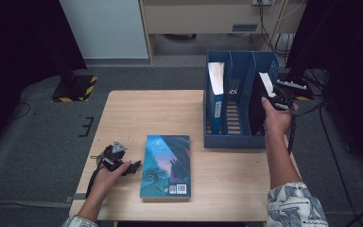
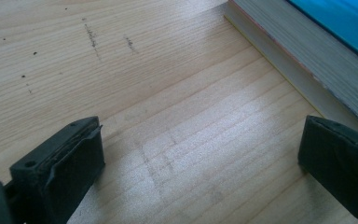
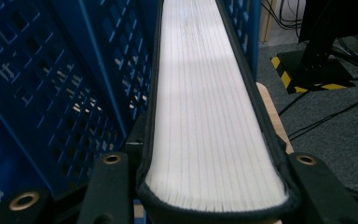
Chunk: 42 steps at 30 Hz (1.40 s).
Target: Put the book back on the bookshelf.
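1. Books first: three total. One black-covered book [image 3: 214,107] is clamped in the right gripper [image 1: 276,97], standing on edge in the rightmost slot of the blue file rack [image 1: 230,137], white page block facing up.
2. Right gripper view has both black jaws hugging that book's covers, one on each side, so it's gripping the book. No gap I can spot between pads and cover.
3. Second one, a blue-spined book [image 1: 215,92], stands upright in the rack's leftmost slot. The middle slot holds nothing, as far as I can make out.
4. Third, a teal paperback [image 1: 166,165], lies flat on the wooden table [image 1: 137,113], cover up, barcode end toward the person, well apart from the rack.
5. Left gripper [image 1: 131,168] sits low on the table just beside the paperback's left edge. Its jaws are spread wide with only bare wood between them, grabbing nothing.
6. One rack, three slots, two hands, two grippers.
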Tool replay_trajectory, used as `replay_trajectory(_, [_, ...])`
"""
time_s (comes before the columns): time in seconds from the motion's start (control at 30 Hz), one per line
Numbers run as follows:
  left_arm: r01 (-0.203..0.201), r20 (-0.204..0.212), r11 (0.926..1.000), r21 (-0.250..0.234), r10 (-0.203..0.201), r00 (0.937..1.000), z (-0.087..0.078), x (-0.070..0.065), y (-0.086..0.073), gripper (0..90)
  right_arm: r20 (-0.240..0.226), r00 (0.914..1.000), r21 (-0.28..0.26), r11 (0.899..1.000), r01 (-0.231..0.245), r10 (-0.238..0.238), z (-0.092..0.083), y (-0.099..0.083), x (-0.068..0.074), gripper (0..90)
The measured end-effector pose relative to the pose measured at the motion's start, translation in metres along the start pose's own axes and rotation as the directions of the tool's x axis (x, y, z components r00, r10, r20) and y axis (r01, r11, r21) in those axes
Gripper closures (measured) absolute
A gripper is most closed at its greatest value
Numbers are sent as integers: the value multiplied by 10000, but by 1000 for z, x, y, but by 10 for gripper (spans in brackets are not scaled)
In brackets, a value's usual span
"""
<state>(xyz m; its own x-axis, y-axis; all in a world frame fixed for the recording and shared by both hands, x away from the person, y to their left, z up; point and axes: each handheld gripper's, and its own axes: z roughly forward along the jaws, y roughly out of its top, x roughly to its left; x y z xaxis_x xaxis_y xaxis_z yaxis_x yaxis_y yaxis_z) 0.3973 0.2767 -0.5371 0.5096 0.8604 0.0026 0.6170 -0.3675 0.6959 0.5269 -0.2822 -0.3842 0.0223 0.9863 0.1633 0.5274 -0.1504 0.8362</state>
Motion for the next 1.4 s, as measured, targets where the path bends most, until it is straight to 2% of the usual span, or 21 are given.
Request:
replay_trajectory(0.17, [-7,4,10000,2,7,10000,0,0,0,0,147,9990,-79,9991,418,-417,-1,14,2,536])
replay_trajectory(0.33, [-10,11,10000,1,10,10000,0,0,0,0,305,9985,-169,9988,460,-454,1,18,-1,537])
replay_trajectory(0.6, [-13,20,10000,-2,13,10000,0,0,0,0,410,9984,-352,9985,413,-398,7,18,-2,536])
replay_trajectory(0.9, [-14,23,10000,-6,14,10000,1,0,1,0,453,9972,-425,9972,612,-593,14,18,3,535])
replay_trajectory(1.17, [-14,21,10000,-5,14,10000,1,0,1,0,486,9927,-535,9922,1127,-1102,13,13,9,529])
replay_trajectory(1.4, [-9,17,10000,-8,9,10000,1,0,1,0,418,9900,-481,9895,1364,-1344,8,7,10,525])
